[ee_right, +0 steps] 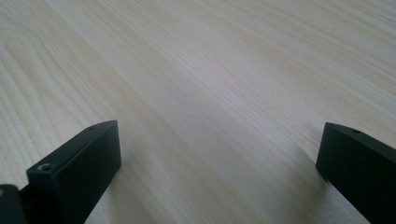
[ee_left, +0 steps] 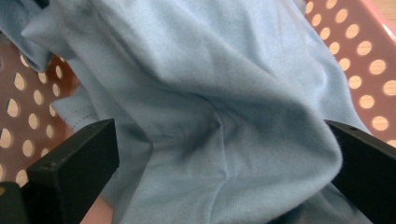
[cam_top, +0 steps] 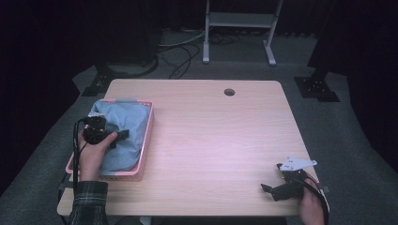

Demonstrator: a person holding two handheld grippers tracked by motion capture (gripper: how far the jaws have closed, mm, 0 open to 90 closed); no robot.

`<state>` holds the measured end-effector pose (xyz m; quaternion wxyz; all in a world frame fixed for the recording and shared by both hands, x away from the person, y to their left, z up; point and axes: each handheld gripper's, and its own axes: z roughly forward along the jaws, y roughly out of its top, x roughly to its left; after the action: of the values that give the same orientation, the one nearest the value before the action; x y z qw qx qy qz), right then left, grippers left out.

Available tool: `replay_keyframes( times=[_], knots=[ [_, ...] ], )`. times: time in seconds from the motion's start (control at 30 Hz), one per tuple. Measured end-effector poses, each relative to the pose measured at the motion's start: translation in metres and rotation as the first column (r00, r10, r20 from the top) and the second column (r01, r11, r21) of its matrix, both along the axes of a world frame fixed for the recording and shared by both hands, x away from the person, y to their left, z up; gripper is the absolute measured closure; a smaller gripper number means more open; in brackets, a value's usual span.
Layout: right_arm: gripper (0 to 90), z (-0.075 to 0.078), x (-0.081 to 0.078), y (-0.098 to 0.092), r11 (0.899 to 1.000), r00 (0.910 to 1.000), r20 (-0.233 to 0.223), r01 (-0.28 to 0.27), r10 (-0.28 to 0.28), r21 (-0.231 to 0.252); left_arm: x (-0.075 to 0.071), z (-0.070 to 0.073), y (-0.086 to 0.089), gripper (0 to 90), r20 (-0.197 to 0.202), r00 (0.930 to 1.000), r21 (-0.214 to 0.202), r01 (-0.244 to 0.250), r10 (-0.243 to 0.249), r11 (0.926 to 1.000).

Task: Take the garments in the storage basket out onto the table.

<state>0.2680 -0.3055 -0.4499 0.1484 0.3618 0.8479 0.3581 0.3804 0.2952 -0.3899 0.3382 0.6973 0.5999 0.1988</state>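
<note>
While the light blue cloth lies bundled in the pink basket at the left side of the table, the left gripper sits right over it, its jaws spread wide with a fold of the cloth between them but not pinched; the right gripper rests low near the table's front right corner, jaws wide apart over bare wood, holding nothing.
</note>
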Motion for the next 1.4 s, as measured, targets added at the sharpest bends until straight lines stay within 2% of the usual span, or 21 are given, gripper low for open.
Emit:
replay_keyframes(
  times=[0.33,0.63,1.13,1.4],
  knots=[
    [0.0,0.000,0.000,0.000,1.000,1.0000,0.000,0.000,0.000,0.000,0.007,-0.005,0.001,0.0,-0.058,0.9983,-0.008,0.003,-0.003,1.0000],
    [0.0,0.000,0.000,0.000,1.000,1.0000,0.000,0.000,0.000,0.000,0.012,-0.009,0.002,0.0,-0.116,0.9933,-0.022,0.002,-0.005,0.9998],
    [0.0,0.000,0.000,0.000,1.000,1.0000,0.000,0.000,0.000,0.000,0.019,-0.015,0.001,0.0,-0.179,0.9836,-0.012,0.017,-0.019,0.9998],
    [0.0,0.000,0.000,0.000,1.000,1.0000,0.000,0.000,0.000,0.000,0.021,-0.018,0.002,0.0,-0.203,0.9789,-0.024,0.020,-0.024,0.9995]
  ],
)
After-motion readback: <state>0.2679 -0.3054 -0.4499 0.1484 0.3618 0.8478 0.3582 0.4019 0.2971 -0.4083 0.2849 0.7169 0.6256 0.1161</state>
